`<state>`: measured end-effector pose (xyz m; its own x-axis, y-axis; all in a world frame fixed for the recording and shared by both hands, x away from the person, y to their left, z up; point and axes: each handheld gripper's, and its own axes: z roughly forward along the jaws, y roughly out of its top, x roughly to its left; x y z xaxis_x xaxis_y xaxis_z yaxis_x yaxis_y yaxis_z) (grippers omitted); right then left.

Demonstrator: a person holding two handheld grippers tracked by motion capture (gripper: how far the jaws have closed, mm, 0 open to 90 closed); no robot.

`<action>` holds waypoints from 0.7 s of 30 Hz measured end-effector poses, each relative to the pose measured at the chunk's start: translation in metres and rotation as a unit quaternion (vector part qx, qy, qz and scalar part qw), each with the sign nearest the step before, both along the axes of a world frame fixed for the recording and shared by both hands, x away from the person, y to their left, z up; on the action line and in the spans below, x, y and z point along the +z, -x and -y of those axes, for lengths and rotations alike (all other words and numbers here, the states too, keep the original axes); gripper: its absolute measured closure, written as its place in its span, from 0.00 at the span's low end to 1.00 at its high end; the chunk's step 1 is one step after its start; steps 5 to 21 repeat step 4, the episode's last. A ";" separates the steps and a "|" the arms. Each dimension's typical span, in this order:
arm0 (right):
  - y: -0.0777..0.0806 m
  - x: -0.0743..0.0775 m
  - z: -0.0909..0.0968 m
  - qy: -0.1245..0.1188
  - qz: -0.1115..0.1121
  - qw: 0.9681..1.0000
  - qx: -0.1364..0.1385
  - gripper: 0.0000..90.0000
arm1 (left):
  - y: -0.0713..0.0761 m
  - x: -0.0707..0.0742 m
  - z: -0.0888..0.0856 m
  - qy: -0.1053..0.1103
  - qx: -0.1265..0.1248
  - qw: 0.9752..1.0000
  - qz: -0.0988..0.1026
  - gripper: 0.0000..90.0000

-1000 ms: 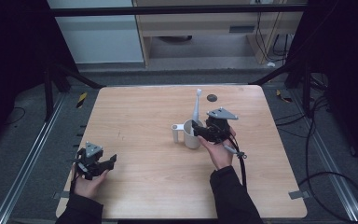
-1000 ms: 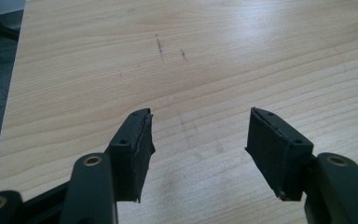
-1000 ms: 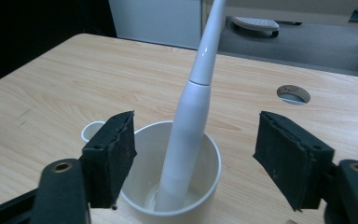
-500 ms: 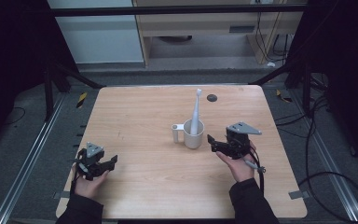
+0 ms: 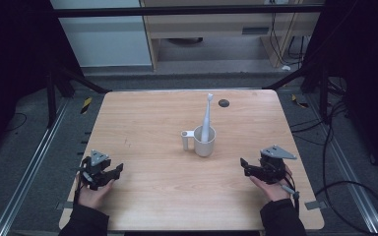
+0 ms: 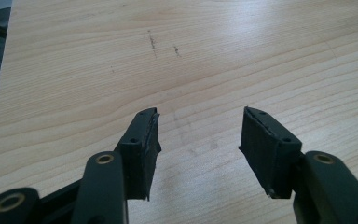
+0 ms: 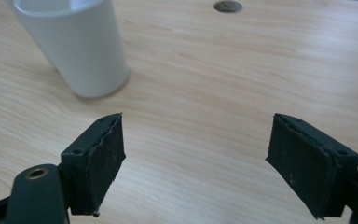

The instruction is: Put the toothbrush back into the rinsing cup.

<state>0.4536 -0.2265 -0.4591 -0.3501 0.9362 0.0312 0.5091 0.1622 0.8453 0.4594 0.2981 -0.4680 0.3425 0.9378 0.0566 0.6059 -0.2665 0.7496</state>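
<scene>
Your left gripper (image 5: 112, 173) sits near the front-left corner of the light wooden surface (image 5: 147, 128), jaws parted, nothing between them. Your right gripper (image 5: 246, 167) is near the front-right edge, jaws spread wide, also empty. Mid-surface, between and beyond both, well apart from each: a white plastic cup with a side handle (image 5: 204, 141), upright, with a white toothbrush (image 5: 206, 117) standing in it, leaning slightly. Farther back, a small dark round hole (image 5: 223, 103) in the surface.

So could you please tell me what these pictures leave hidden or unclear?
- Cup: rim and toothbrush cut off by the right gripper view's top edge.
- Toothbrush base: hidden inside the cup, high view.
- Dark round spot on the table: too small to identify.
</scene>
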 end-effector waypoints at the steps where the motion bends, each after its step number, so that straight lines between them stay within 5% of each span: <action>1: 0.002 -0.002 0.003 0.004 -0.002 1.000 -0.004 0.21 | 0.000 0.000 0.000 -0.001 0.000 1.000 0.000 0.50; 21: 0.004 -0.008 0.012 0.011 -0.007 1.000 -0.014 0.21 | -0.001 -0.001 -0.002 -0.002 0.003 1.000 0.000 0.48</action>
